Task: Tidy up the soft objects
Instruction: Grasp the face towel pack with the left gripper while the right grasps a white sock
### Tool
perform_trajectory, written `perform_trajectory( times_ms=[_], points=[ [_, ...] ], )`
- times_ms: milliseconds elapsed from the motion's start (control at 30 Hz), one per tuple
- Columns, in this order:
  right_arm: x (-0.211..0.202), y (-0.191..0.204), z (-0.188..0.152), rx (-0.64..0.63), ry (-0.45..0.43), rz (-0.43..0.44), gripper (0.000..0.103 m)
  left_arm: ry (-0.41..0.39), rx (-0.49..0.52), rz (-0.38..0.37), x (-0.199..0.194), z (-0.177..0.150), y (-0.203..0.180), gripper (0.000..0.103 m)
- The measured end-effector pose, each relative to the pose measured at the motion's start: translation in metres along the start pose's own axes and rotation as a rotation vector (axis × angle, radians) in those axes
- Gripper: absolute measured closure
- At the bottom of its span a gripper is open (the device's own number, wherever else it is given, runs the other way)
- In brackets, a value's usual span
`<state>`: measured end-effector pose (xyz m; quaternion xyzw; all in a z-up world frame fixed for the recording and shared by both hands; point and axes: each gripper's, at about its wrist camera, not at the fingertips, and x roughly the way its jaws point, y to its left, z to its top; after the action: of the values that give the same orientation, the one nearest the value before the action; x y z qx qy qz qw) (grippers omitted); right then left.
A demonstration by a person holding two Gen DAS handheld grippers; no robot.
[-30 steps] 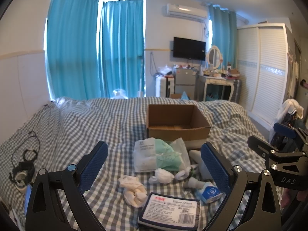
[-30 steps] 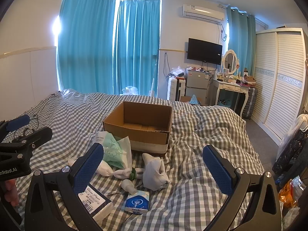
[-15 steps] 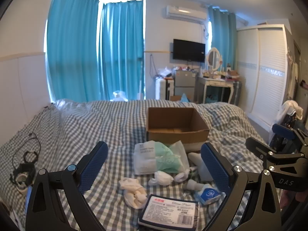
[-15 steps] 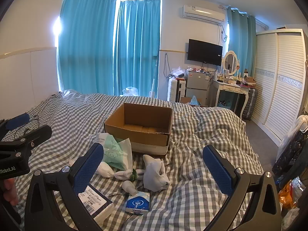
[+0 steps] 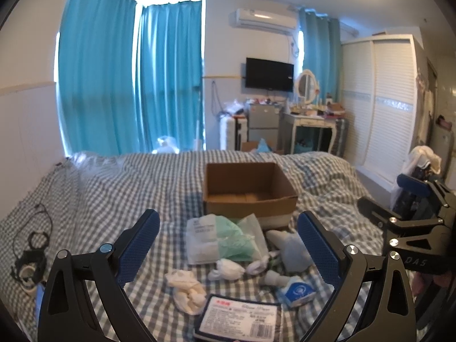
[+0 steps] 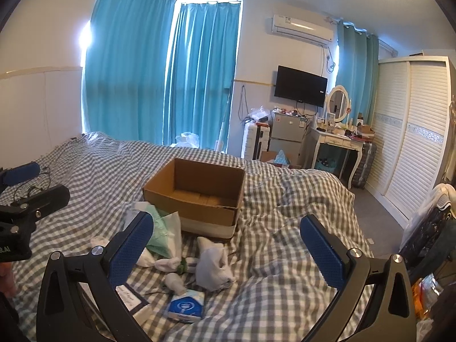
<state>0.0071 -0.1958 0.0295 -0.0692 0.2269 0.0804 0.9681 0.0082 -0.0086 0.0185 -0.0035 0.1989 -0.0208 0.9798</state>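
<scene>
An open, empty cardboard box [image 5: 248, 189] [image 6: 196, 196] stands on the checked bed. In front of it lie soft things: a clear bag with green cloth [image 5: 225, 238] [image 6: 164, 235], white socks [image 5: 186, 286], a white rolled sock [image 5: 229, 268], a grey-white sock [image 6: 212, 262] [image 5: 290, 249], a blue-white tissue pack [image 5: 296, 290] [image 6: 185, 305] and a flat white tissue packet [image 5: 239, 317]. My left gripper [image 5: 228, 242] is open and empty above the pile. My right gripper [image 6: 226, 245] is open and empty to its right.
The checked bedspread [image 6: 285, 228] is rumpled to the right of the box. A black headset and cable [image 5: 31, 253] lie at the bed's left edge. Blue curtains, a TV, a dressing table [image 6: 339, 142] and a white wardrobe [image 6: 410, 142] stand beyond the bed.
Both grippers have drifted slightly; the box and pile sit a little lower in the left view. Nothing was grasped or moved.
</scene>
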Motion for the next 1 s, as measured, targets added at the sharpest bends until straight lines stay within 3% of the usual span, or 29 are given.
perform_trajectory(
  times_ms=[133,233,400,467,600,733,767,800,833,867,933,1000],
  points=[
    [0.008,-0.017,0.009,0.005,0.01,0.005,0.0,0.039,0.017,-0.005,0.018,0.007,-0.004,0.003],
    [0.027,-0.029,0.014,0.004,0.052,0.01,0.0,0.123,-0.007,0.003,0.046,0.007,0.0,0.003],
    [0.089,-0.024,-0.003,-0.078,0.237,0.038,0.0,0.242,-0.019,0.016,0.091,-0.006,0.006,0.003],
    [0.123,-0.015,-0.02,-0.115,0.326,0.102,0.0,0.286,-0.013,0.015,0.108,-0.013,0.006,0.005],
    [0.176,-0.008,-0.049,-0.121,0.463,0.18,0.015,0.37,0.011,0.01,0.138,-0.026,0.002,0.005],
    [0.21,-0.002,-0.058,-0.101,0.586,0.259,0.015,0.446,0.024,-0.01,0.166,-0.032,-0.005,0.005],
    [0.218,0.0,-0.06,-0.11,0.609,0.27,0.018,0.462,0.021,-0.014,0.171,-0.033,-0.005,0.005],
    [0.223,0.003,-0.061,-0.118,0.628,0.276,0.035,0.48,0.014,-0.014,0.178,-0.033,-0.006,0.005],
    [0.23,0.007,-0.063,-0.126,0.652,0.282,0.063,0.502,0.005,-0.008,0.185,-0.034,-0.006,0.006],
    [0.236,0.01,-0.065,-0.126,0.677,0.301,0.072,0.517,0.002,-0.003,0.19,-0.035,-0.006,0.006],
    [0.242,0.011,-0.067,-0.11,0.698,0.321,0.075,0.542,0.001,0.013,0.201,-0.035,-0.005,0.006],
    [0.238,0.005,-0.058,-0.076,0.65,0.331,0.076,0.551,-0.003,0.025,0.209,-0.035,-0.003,0.006]
  ],
)
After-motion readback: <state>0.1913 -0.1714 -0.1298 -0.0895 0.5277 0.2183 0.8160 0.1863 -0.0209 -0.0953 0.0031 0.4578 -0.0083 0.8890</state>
